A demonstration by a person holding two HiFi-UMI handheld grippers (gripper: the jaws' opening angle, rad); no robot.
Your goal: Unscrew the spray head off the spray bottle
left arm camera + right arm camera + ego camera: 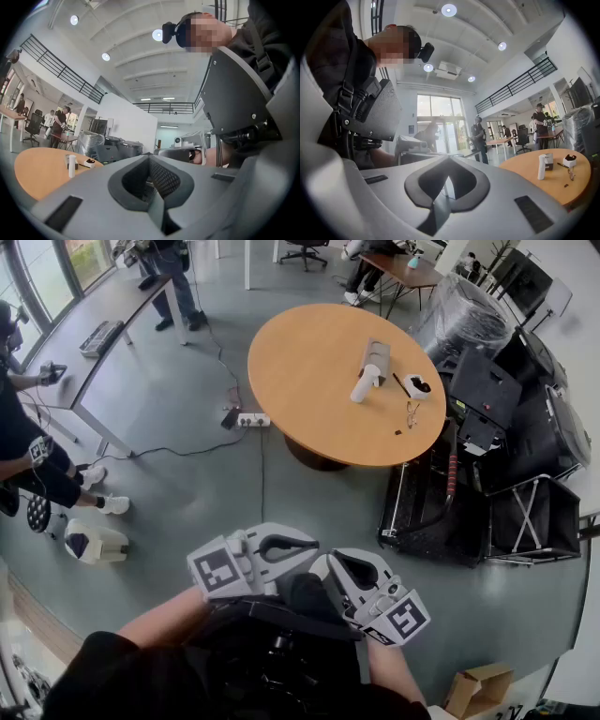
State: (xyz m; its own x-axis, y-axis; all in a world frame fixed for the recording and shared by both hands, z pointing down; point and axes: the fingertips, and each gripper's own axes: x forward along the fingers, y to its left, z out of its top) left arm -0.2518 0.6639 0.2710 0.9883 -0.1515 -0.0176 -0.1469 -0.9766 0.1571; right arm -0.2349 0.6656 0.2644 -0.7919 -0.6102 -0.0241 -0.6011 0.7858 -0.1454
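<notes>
Both grippers are at the bottom of the head view, close to the person's chest, with their tips pointing toward each other. The left gripper (286,547) has its jaws fully closed with nothing between them. The right gripper (345,568) is likewise closed and empty. Neither gripper touches any object other than the hand holding it.

Beyond the grippers lies open grey floor. A white power strip (253,419) rests on the floor just beside the near-left edge of a round wooden table (309,362).

The spray bottle (364,385) stands upright on the right half of the table, well apart from both grippers, with its spray head on. A grey box (377,354) stands just behind the bottle. A small white item (418,385) lies near the bottle, toward the table's right edge.

Black equipment cases (487,390) are stacked on the floor at the right of the table. People stand at desks farther off.
</notes>
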